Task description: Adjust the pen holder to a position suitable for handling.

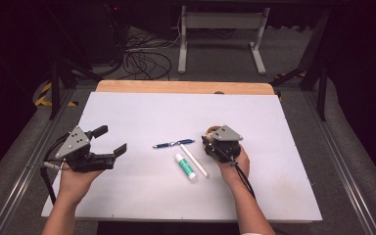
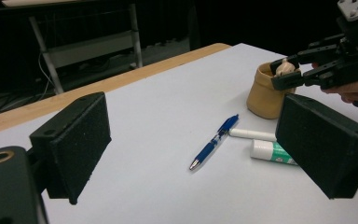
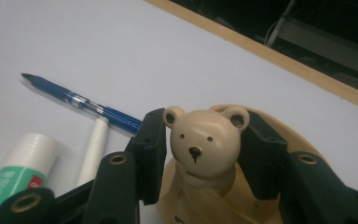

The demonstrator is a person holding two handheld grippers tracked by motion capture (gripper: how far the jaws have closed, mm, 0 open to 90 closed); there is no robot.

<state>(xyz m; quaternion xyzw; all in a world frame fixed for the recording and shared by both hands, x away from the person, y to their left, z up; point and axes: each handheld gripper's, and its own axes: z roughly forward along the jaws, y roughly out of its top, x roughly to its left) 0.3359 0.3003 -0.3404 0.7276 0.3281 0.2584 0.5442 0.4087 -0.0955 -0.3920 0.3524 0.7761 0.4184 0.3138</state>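
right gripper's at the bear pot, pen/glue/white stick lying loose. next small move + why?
Probably lift the right gripper clear of the bear-head pot: its jaws flank the head with a gap on the right side, and the pot stands upright. The blue pen beside it looks like the next pick.

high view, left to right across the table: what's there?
Left claw → blue pen → glue stick → white stick → right claw at the bear-topped tan pot.

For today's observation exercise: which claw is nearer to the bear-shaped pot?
Right. The right claw has its jaws on either side of the bear-shaped pot, at the bear's head. The left claw hovers far across the table, beyond the blue pen.
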